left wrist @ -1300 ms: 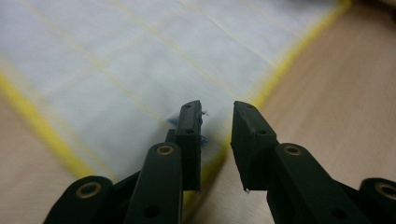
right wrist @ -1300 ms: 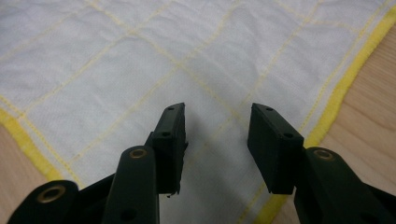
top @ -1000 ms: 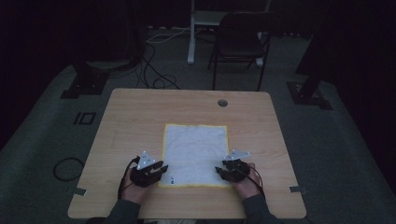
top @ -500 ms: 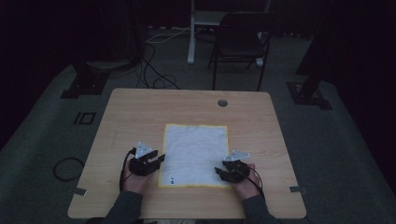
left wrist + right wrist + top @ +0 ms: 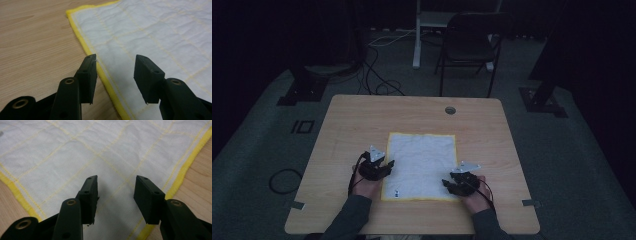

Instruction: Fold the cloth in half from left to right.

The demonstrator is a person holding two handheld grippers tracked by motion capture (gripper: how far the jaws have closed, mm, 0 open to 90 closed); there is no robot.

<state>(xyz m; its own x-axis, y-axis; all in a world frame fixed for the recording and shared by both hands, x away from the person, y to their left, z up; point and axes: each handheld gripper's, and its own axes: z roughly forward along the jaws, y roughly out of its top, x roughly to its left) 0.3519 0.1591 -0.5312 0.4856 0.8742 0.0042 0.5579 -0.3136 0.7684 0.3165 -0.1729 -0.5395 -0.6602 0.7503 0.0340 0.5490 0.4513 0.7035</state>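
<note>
A white quilted cloth [image 5: 421, 162] with a yellow hem lies flat in the middle of the wooden table [image 5: 347, 125]. My left gripper [image 5: 387, 166] sits at the cloth's left edge. In the left gripper view its jaws [image 5: 116, 60] stand open, having just been opening, and the yellow hem [image 5: 82, 40] lies beneath them, ungripped. My right gripper [image 5: 447, 184] rests over the cloth's near right corner. Its jaws [image 5: 117, 180] are open too, slightly wider than a second ago, above the white fabric [image 5: 75, 150], with nothing between them.
A round cable hole [image 5: 450, 110] sits near the table's far edge. Beyond the table stand a dark chair [image 5: 472, 47] and a white post [image 5: 417, 35], and cables [image 5: 379, 82] lie on the floor. Black stand bases [image 5: 302, 90] flank the table.
My left gripper has moved away from the person along the cloth's left edge. The right gripper has stayed where it was.
</note>
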